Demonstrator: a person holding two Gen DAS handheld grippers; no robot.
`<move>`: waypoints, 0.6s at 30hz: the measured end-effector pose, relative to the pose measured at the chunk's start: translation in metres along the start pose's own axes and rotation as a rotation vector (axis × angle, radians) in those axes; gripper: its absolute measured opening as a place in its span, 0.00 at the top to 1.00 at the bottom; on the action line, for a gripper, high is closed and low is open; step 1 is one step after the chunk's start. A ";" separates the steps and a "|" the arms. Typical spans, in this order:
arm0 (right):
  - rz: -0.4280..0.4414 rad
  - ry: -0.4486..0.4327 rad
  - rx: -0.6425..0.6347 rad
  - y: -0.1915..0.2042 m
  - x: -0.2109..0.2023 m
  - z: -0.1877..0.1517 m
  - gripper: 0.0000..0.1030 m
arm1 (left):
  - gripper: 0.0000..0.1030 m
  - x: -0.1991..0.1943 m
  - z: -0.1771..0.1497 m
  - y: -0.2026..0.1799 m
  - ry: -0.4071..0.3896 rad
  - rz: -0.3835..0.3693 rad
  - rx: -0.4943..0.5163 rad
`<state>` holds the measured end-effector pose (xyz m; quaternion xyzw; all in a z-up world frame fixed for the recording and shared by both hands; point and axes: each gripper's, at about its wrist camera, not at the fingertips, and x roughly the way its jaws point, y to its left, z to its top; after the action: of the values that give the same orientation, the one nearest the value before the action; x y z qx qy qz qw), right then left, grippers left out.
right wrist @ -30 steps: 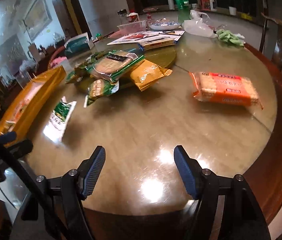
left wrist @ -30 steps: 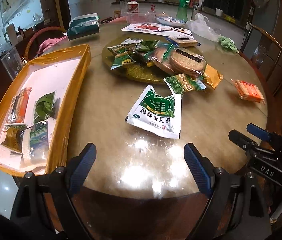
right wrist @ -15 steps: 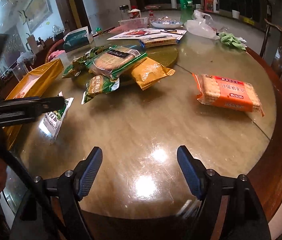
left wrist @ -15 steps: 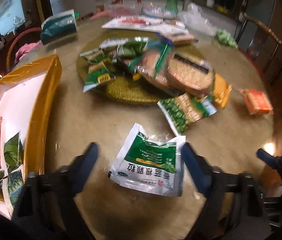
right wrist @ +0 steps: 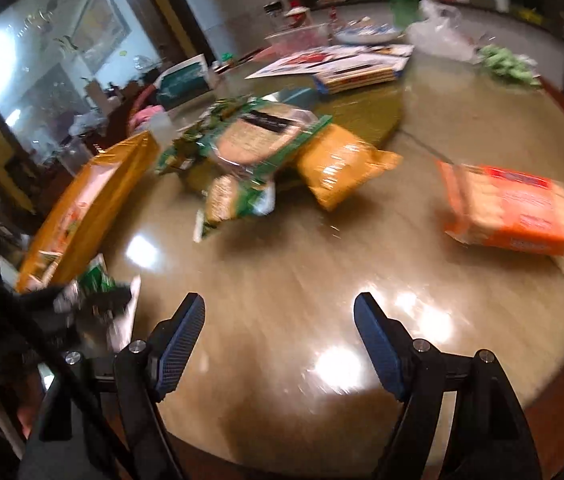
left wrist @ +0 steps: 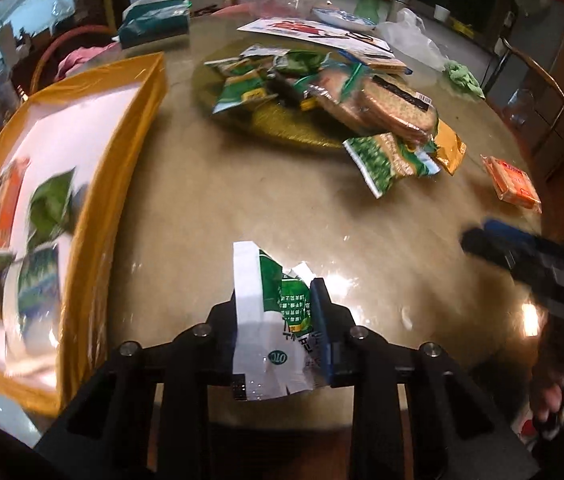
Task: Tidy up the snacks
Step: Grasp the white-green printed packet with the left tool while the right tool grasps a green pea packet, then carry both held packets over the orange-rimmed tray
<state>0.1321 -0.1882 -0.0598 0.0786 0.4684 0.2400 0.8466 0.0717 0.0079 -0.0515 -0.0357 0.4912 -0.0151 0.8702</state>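
Observation:
A white and green snack packet point(left wrist: 257, 280) stands crumpled and folded upward between the fingers of my left gripper point(left wrist: 275, 300), whose jaws are closing on it with the pads pressing its sides. It is just above the table, right of the yellow tray point(left wrist: 121, 160), which holds several packets. My right gripper point(right wrist: 279, 304) hangs open over bare tabletop with nothing between its fingers. Ahead of it lie an orange cracker pack point(right wrist: 514, 212), a yellow bag point(right wrist: 342, 164) and a pile of green-wrapped snacks point(right wrist: 257, 140) on the gold turntable point(left wrist: 282, 128).
At the back of the round table point(right wrist: 322, 264) are a teal tissue box point(left wrist: 153, 24), printed papers point(left wrist: 314, 32), a plastic bag point(left wrist: 414, 40) and a green cloth point(left wrist: 464, 78). A wooden chair point(left wrist: 534, 68) stands at the right. The table edge runs just under both grippers.
My left gripper came forward and down over the white and green packet and shut on it, crumpling it upright. My right gripper shifted sideways and stayed open.

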 end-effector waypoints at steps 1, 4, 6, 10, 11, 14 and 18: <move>0.008 0.004 0.001 0.002 0.005 0.004 0.25 | 0.70 -0.002 -0.003 0.001 0.002 -0.002 -0.004; 0.048 0.015 0.035 0.011 0.024 0.022 0.25 | 0.70 -0.006 -0.009 0.002 0.001 -0.013 -0.003; 0.071 0.022 0.072 0.015 0.036 0.033 0.25 | 0.70 -0.007 -0.011 0.002 -0.003 -0.015 0.003; 0.063 0.018 0.143 0.020 0.053 0.050 0.28 | 0.70 -0.009 -0.014 0.002 -0.013 -0.026 0.000; 0.039 0.016 0.147 0.021 0.055 0.050 0.33 | 0.70 -0.009 -0.014 0.003 -0.016 -0.027 0.000; -0.041 0.006 0.144 0.023 0.055 0.049 0.60 | 0.70 -0.011 -0.018 0.004 -0.026 -0.031 0.004; -0.032 0.023 0.124 0.023 0.047 0.039 0.64 | 0.70 -0.014 -0.022 0.006 -0.034 -0.034 0.002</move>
<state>0.1780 -0.1422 -0.0655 0.1209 0.4934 0.1979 0.8383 0.0453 0.0135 -0.0513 -0.0436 0.4755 -0.0296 0.8781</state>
